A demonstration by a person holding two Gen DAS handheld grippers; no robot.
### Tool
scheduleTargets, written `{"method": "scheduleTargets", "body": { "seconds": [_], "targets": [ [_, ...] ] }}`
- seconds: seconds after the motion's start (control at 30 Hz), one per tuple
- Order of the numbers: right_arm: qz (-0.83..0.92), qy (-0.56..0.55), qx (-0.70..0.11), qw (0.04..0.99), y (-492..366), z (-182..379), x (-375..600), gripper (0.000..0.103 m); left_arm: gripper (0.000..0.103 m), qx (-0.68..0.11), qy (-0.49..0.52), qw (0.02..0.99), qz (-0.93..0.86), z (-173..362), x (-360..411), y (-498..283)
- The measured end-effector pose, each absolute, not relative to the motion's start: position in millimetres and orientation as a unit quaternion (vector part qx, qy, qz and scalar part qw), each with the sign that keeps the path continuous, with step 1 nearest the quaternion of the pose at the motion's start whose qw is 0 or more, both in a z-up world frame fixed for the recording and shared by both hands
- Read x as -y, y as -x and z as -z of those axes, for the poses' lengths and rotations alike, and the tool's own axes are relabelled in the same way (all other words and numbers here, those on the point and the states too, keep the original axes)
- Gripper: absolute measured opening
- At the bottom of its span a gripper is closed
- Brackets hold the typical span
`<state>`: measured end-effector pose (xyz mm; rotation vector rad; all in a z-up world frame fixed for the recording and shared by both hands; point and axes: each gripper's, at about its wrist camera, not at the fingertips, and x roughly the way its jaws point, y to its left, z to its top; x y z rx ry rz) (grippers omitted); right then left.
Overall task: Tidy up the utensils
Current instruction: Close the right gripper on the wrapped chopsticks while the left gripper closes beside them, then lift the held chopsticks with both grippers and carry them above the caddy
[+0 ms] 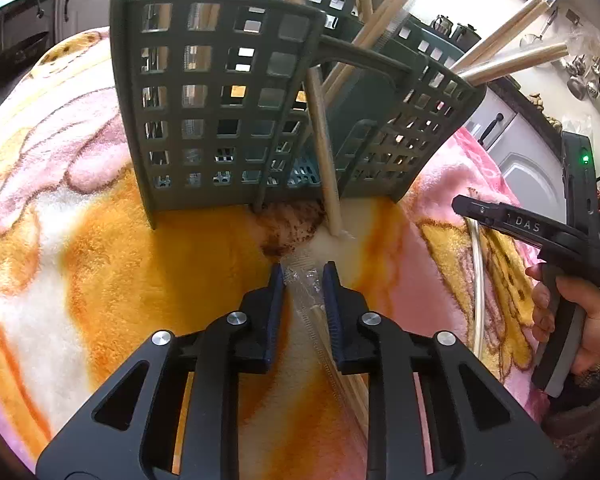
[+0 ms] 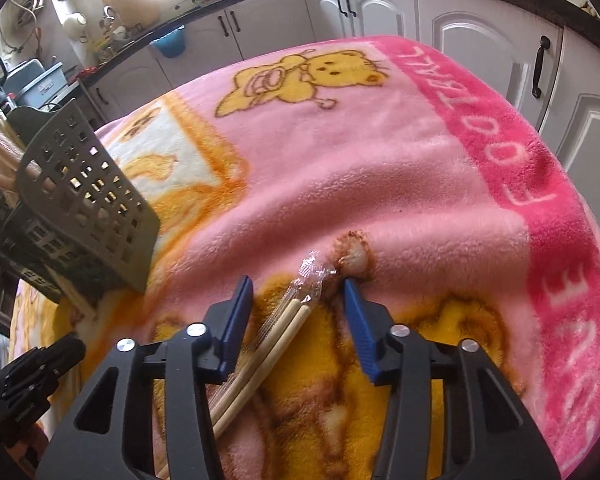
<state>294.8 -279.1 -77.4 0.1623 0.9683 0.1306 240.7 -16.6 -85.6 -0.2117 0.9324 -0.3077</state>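
My left gripper (image 1: 304, 276) is shut on the crinkled clear end of a wrapped pair of chopsticks (image 1: 316, 320) lying on the fleece blanket (image 1: 120, 264), just in front of the green slotted caddy (image 1: 220, 100). Several wrapped chopsticks (image 1: 512, 32) stand in the caddy, and one pair (image 1: 326, 168) leans against its front with its end on the blanket. My right gripper (image 2: 296, 290) is open, its blue pads either side of another wrapped pair (image 2: 268, 348) that lies nearer the left pad without touching the right one. The caddy (image 2: 88, 200) stands to its left.
A person's hand (image 1: 588, 320) holds the right gripper (image 1: 460, 204) at the right of the left wrist view. The left gripper (image 2: 68, 346) shows at the lower left of the right wrist view. White kitchen cabinets (image 2: 480, 28) and a dark counter lie beyond the blanket's far edge.
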Motion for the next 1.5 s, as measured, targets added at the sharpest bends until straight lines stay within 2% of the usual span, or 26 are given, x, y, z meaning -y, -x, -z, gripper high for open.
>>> {"method": "scheduleTargets", "body": {
  "seconds": [0.17, 0.37, 0.57, 0.9, 1.27, 1.5],
  "targets": [
    [-0.059, -0.085, -0.461, 0.881, -292, 79, 289, 0.020, 0.012, -0.445, 0.107, 0.876, 0.150, 87, 14, -239],
    [-0.064, -0.094, -0.454, 0.884, -283, 75, 292, 0.010, 0.008, -0.444, 0.122, 0.874, 0.154, 88, -2, -235],
    [-0.095, -0.104, -0.436, 0.889, -264, 60, 285, 0.008, 0.003, -0.446, 0.144, 0.869, 0.160, 89, -16, -234],
    [-0.164, -0.067, -0.368, 0.913, -223, 8, 249, 0.007, 0.002, -0.425, 0.179, 0.874, 0.154, 74, -49, -214],
    [-0.225, -0.023, -0.301, 0.926, -187, -43, 210, 0.007, 0.002, -0.364, 0.196, 0.897, 0.159, 20, -76, -185],
    [-0.254, 0.001, -0.270, 0.929, -171, -66, 190, 0.007, 0.002, -0.327, 0.190, 0.910, 0.170, -14, -67, -174]
  ]
}}
